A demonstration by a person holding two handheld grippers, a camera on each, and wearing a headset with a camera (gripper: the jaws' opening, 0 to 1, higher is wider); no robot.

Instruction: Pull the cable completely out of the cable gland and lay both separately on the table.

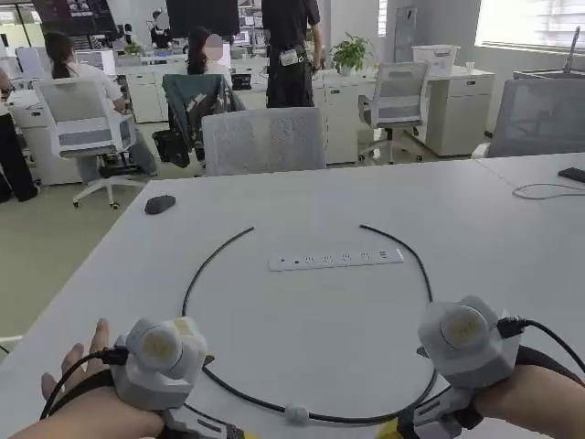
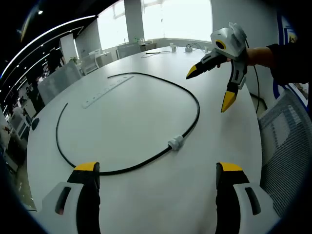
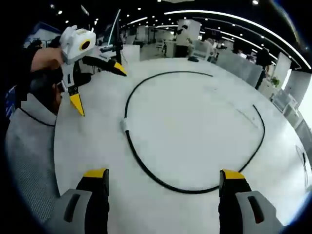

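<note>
Both tools are released and carry nothing: the left tool (image 2: 158, 168) and the right tool (image 3: 163, 173) hang above the desk (image 1: 320, 338) on either side of the cable gland (image 1: 295, 413). The gland sits threaded on the black cable (image 2: 141, 160) at the bottom centre of the head view, with the loop curving up round a white power strip (image 1: 335, 260). I would clench one tool on the gland's body and the other on the cable just beside it, then pull straight along the cable's line, re-gripping as the long tail feeds through
</note>
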